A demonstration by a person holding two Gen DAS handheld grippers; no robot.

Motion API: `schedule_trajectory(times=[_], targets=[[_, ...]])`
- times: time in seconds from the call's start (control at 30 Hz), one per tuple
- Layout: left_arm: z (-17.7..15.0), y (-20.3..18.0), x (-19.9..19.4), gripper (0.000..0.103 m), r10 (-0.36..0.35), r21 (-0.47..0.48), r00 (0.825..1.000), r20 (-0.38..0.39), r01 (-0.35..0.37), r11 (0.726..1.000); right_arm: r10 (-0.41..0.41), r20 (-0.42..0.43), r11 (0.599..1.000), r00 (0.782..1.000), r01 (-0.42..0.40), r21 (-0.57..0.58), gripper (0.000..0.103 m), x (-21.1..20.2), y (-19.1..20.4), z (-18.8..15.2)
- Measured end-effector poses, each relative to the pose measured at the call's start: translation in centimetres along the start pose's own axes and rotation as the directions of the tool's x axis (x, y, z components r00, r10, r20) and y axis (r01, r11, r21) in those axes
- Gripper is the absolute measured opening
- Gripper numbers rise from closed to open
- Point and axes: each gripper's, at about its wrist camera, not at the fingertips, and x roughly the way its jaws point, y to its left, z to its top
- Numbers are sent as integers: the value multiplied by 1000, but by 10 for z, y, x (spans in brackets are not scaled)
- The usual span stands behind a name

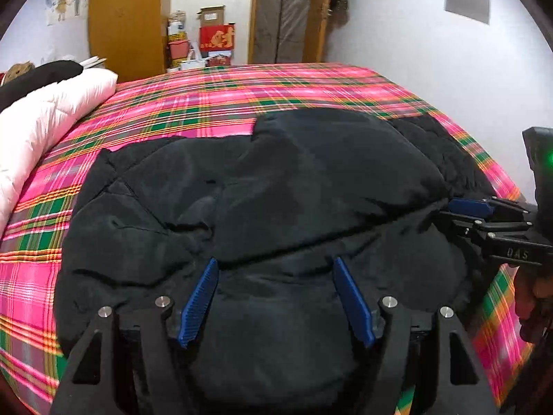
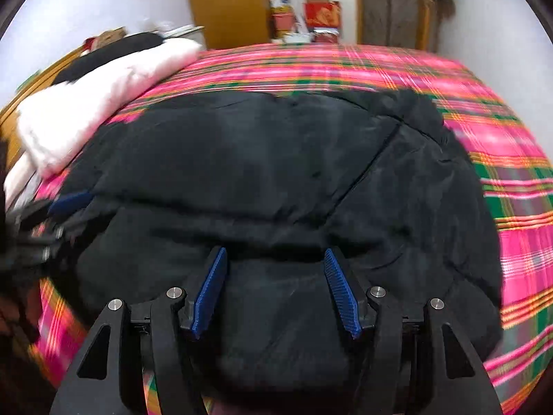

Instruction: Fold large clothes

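A large black padded jacket [image 1: 262, 193] lies spread on the pink plaid bed [image 1: 214, 97]; it also fills the right wrist view [image 2: 262, 173]. My left gripper [image 1: 274, 264] is open, its blue pads standing over the jacket's near edge with puffy fabric bulging between them. My right gripper [image 2: 274, 254] is open too, over the near edge further right. The right gripper shows at the right edge of the left wrist view [image 1: 459, 212], touching the jacket. The left gripper shows blurred at the left of the right wrist view [image 2: 74, 202].
A white quilted garment [image 1: 45, 121] and a dark one [image 1: 38, 77] lie piled at the bed's left side. Behind the bed [image 2: 501, 138] stand a wooden cabinet [image 1: 124, 17], boxes [image 1: 216, 38] and a doorway [image 1: 287, 10]. A white wall [image 1: 449, 69] runs along the right.
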Motion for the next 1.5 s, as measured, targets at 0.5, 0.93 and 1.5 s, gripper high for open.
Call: schedule_trajectory(times=[0.5,0.93,1.5], targets=[[16,45,26,69,66,-218,998,-2,-65,974,-54,-13,997,998,55,56,62,18,-7,29],[62,100,73,69,145,-191,985,-98,-162,968,-79,-79,996,994,82,33,68,61,-52,80],[46,116,111,70,171,-267,984,-56,-179,947,-79,-28,976,997,83,201,68,97,-83,67]])
